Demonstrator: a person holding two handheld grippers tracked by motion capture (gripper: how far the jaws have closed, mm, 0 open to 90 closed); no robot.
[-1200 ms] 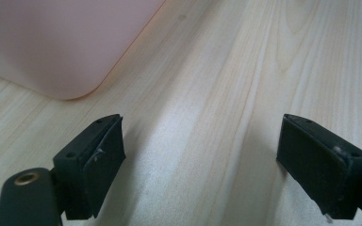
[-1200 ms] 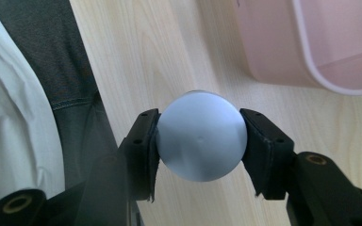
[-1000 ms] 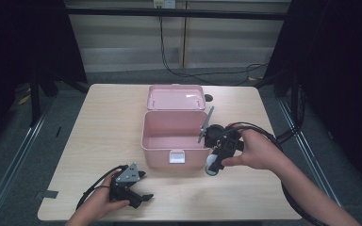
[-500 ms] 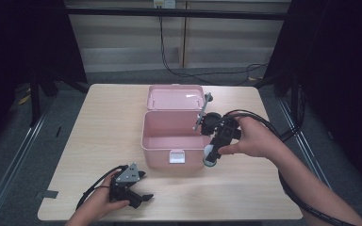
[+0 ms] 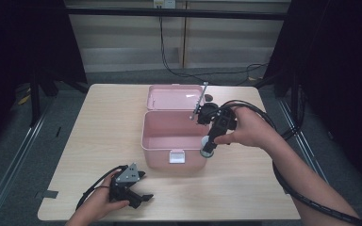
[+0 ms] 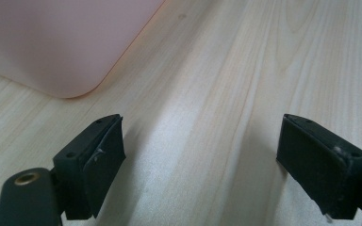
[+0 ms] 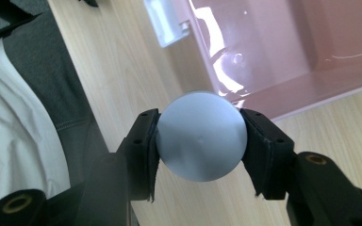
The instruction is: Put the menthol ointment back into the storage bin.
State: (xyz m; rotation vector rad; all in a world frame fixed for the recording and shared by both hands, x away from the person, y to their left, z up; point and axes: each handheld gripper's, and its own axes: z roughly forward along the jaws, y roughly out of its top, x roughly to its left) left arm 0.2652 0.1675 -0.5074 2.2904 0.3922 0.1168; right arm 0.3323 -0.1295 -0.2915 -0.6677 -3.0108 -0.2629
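High view, right gripper: it hangs over the front right corner of the pink box, pointing down, and it holds a grey round object at its tip.
High view, pink box: it stands near the middle of the bench, its lid open and lying back toward 12 o'clock, a white latch on the front wall.
High view, left gripper: it is low over the bench at about 7 o'clock from the box, well apart from it, jaws pointing toward 3 o'clock.
Left gripper view, left gripper: jaws stand wide apart, nothing between them; a pink box corner is at 11 o'clock.
Right gripper view, right gripper: both pads press on the grey round object from 9 and 3 o'clock.
Right gripper view, pink box: its open inside lies at 1 o'clock behind the object.
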